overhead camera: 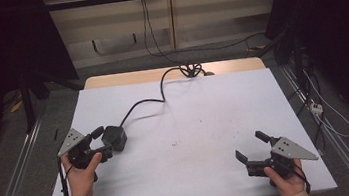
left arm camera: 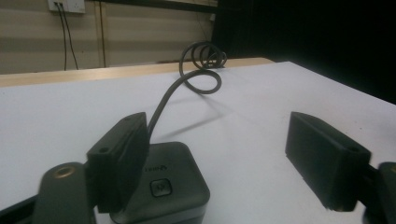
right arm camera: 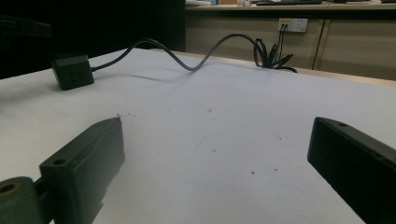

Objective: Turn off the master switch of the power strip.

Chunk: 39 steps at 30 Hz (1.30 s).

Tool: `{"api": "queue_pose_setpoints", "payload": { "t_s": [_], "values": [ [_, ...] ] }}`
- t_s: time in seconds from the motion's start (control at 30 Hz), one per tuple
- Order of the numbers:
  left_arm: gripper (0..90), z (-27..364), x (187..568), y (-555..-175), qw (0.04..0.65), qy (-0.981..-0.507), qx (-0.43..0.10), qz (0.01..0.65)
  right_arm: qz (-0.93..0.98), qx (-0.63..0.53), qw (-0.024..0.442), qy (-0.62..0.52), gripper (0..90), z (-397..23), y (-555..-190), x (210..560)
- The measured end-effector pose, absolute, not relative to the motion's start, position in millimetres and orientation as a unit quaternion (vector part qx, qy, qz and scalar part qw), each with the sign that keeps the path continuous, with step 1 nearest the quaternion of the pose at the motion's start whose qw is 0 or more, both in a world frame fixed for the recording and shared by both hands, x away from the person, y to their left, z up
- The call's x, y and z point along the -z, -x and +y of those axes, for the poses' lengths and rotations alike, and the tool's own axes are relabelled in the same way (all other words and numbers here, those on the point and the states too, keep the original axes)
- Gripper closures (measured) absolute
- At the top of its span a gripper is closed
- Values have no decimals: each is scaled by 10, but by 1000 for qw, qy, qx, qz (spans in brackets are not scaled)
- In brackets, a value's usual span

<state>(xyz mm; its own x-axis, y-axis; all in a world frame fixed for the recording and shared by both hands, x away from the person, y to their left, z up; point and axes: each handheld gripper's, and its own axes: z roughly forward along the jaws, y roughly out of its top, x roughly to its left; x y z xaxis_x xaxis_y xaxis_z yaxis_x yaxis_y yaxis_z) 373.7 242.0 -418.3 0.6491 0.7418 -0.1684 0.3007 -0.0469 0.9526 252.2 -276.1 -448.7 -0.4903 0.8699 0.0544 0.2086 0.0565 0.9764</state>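
A black power cube [overhead camera: 116, 137] sits on the white table [overhead camera: 204, 109] at the left, and its dark cable [overhead camera: 140, 103] runs to the back edge. My left gripper [overhead camera: 104, 141] is open right at the cube. In the left gripper view the cube [left arm camera: 170, 184] lies between the jaws, close against the left one, with a wide gap to the right one; whether it touches I cannot tell. That gripper [left arm camera: 224, 156] holds nothing. My right gripper [overhead camera: 251, 146] is open and empty near the front right. The right gripper view shows the gripper [right arm camera: 219, 156] above bare table, the cube [right arm camera: 72, 70] far off.
The cable ends in a coil [overhead camera: 190, 69] on the table's wooden back strip [overhead camera: 125, 78]. Metal rails [overhead camera: 15, 173] run along both sides of the table. Loose cables and a white plug strip [overhead camera: 316, 107] lie on the floor at the right. Wall sockets [right arm camera: 292, 24] sit behind.
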Motion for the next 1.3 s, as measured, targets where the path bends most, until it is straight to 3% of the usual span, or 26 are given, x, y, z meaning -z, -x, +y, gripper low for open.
{"api": "queue_pose_setpoints", "payload": {
  "t_s": [0.23,0.9,1.3],
  "values": [
    [291,2413,4177,-3771,584,-696,-187,374,663,-553,299,-407,35,-2761,-2523,4487],
    [359,2425,4168,-3831,578,-700,-188,375,662,-553,300,-406,35,-2761,-2523,4483],
    [470,2427,4168,-3868,576,-700,-185,380,662,-554,300,-406,36,-2756,-2523,4480]
  ]
}}
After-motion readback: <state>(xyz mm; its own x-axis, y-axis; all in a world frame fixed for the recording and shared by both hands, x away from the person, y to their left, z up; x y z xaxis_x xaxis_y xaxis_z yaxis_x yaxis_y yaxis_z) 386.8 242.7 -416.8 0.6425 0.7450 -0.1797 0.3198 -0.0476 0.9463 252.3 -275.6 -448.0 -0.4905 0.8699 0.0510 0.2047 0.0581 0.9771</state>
